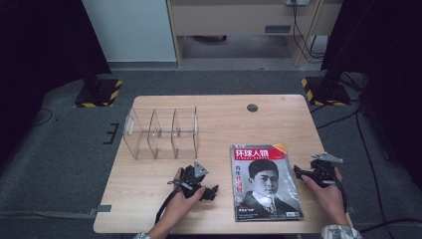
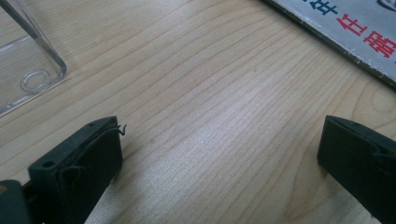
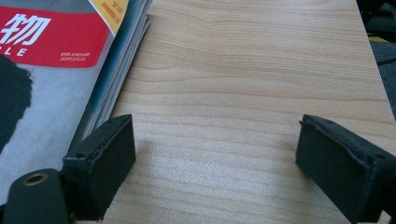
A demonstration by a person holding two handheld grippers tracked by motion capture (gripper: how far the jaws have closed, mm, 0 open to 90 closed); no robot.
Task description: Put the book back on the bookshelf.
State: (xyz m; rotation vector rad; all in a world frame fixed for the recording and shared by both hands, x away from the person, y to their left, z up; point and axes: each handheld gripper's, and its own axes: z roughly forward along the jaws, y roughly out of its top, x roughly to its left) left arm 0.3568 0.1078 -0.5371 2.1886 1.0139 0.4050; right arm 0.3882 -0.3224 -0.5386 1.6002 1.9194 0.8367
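A magazine with a red title band and a portrait cover lies flat on the wooden table, right of centre. A clear acrylic organizer with three compartments stands at the back left. My left gripper rests low on the table left of the magazine. In the left gripper view it stands open over bare wood, with the organizer's corner and the magazine's edge ahead. My right gripper sits just right of the magazine. It is open over bare wood, its left jaw beside the magazine's page edge.
A round cable hole sits near the table's back edge. Black stands on yellow-and-black striped bases flank the table's far corners. The table's right edge runs close to my right gripper.
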